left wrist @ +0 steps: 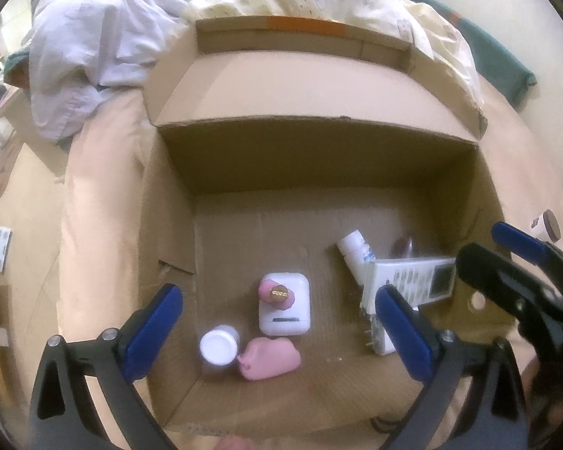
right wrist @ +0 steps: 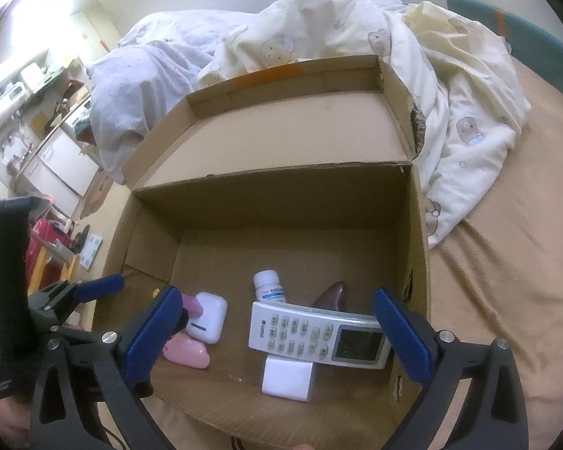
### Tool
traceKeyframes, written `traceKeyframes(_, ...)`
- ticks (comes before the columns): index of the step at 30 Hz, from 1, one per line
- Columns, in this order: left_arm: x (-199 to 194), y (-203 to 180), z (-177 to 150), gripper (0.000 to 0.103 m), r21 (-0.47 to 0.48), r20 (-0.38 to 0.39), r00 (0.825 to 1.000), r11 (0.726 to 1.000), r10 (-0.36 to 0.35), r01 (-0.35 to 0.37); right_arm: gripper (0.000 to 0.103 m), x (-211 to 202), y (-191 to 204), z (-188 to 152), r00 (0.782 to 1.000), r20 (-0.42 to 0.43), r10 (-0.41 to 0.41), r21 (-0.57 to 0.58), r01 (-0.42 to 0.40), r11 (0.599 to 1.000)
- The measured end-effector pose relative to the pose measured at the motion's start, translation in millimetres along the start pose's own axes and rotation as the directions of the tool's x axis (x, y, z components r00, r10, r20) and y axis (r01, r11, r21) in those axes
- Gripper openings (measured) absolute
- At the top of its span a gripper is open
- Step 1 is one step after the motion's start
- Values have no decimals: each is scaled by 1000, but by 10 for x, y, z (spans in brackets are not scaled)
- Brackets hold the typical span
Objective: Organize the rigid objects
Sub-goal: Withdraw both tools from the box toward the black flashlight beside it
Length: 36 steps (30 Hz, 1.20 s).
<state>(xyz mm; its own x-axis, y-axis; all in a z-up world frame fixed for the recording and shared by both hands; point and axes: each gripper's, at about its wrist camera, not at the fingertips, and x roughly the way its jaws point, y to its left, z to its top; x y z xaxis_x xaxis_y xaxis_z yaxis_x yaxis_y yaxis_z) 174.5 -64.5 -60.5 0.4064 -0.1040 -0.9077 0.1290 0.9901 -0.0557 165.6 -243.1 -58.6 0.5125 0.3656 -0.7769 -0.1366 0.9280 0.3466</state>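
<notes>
Both claws point steeply down into an open cardboard box [left wrist: 319, 157] that sits on a bed [right wrist: 506, 262]. The left claw [left wrist: 277, 332] is spread wide with nothing between its blue pads [left wrist: 154, 332]; the right claw [right wrist: 277, 333] is likewise released, its pads [right wrist: 403, 337] standing on either side of the box contents without touching them. In the left wrist view the right claw appears at the right edge, over the box's right wall.

On the box floor lie, counted across both views: one white air-conditioner remote [right wrist: 319, 333], one white charger block [right wrist: 287, 377] under its near end, one white pill bottle [right wrist: 268, 285] lying on its side behind the remote, one dark brown item [right wrist: 334, 294] half hidden behind the remote, one white earbud case [left wrist: 284, 307], one small pink bottle with a gold cap [left wrist: 276, 294] resting on that case, one pink soft-shaped item [left wrist: 270, 362] and one white round-lidded jar [left wrist: 219, 345] just beside it.

The remote lies below and between the right claw's pads, nearer the right one. The earbud case, pink bottle and pink item lie between the left claw's pads, below them.

One small jar with a brown lid [left wrist: 548, 225] lies outside the box on the bed, to the right. Rumpled bedding [right wrist: 319, 37] is heaped behind the box.
</notes>
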Motion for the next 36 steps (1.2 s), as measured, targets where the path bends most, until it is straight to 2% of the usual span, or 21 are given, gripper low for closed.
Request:
traceKeyframes(6, -127, 50, 10, 102, -49, -15, 997, 996, -70, 69, 103, -106, 0, 21, 999, 33, 15, 18, -15, 1000)
traceKeyframes(14, -466, 105, -75, 102, -46, 43, 998, 998, -38, 40, 103, -376, -38, -53, 994, 108, 5, 38, -9, 999)
traceKeyframes(18, -573, 169, -222, 102, -39, 36, 999, 999, -28, 30, 103, -474, -39, -149, 994, 106, 7, 38, -11, 999)
traceKeyframes(25, -734, 315, -513, 102, -47, 26, 999, 999, -21, 22, 103, -600, 22, -315, 994, 100, -32, 11, 31, 999)
traceKeyframes(31, -848, 502, -728, 102, -117, 26, 998, 991, -55, 57, 103, -727, 24, -534, 996, 89, -13, 36, 10, 999)
traceKeyframes(36, -831, 553, -833, 102, -116, 21, 1000, 993, -22, 24, 103, -828, -24, -751, 998, 66, 20, 84, -26, 996)
